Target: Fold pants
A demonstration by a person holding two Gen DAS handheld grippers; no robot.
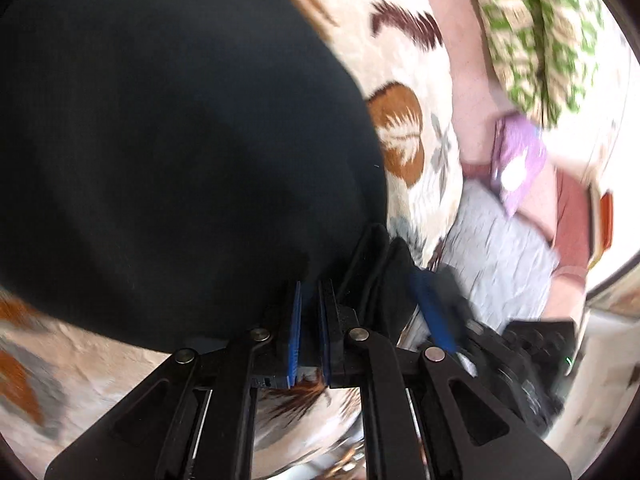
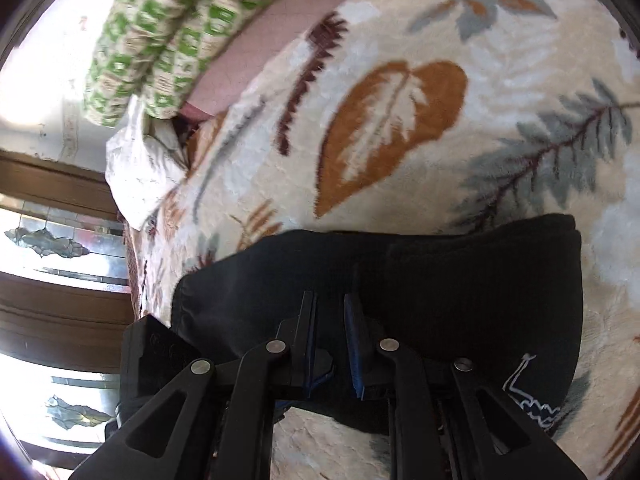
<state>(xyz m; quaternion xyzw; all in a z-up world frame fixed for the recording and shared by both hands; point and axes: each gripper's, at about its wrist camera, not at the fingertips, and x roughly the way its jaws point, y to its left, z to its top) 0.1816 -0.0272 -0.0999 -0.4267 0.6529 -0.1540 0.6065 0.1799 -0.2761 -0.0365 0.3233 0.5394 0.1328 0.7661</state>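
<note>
The black pants [image 1: 168, 152] lie on a bed, on top of a cream blanket [image 2: 400, 152] with big leaf patterns in orange, grey-green and dark red. The cloth is thick and dark, and it seems folded over itself, because in the right wrist view I see two layers stacked at the far edge. Near the lower right corner of the pants in that view there is a small white drawing or logo [image 2: 532, 396] on the fabric.

The left gripper [image 1: 310, 308] has its jaws nearly together, and the edge of the pants goes in between the blue pads, so it is gripping the cloth. A bunch of gathered black fabric stands up just to the right of these jaws.

The right gripper [image 2: 332, 312] also has its jaws narrow, with black cloth pinched between the blue pads, so it holds the pants too. In the left wrist view I can see this other gripper just beside the first one, at the same bunch of fabric.

Farther on the bed there are green and cream patterned cushions [image 2: 160, 40], lying on a pink sheet [image 1: 460, 60]. A small purple thing [image 1: 516, 160] lies near them; it is blurred and I cannot tell what it is.
</note>
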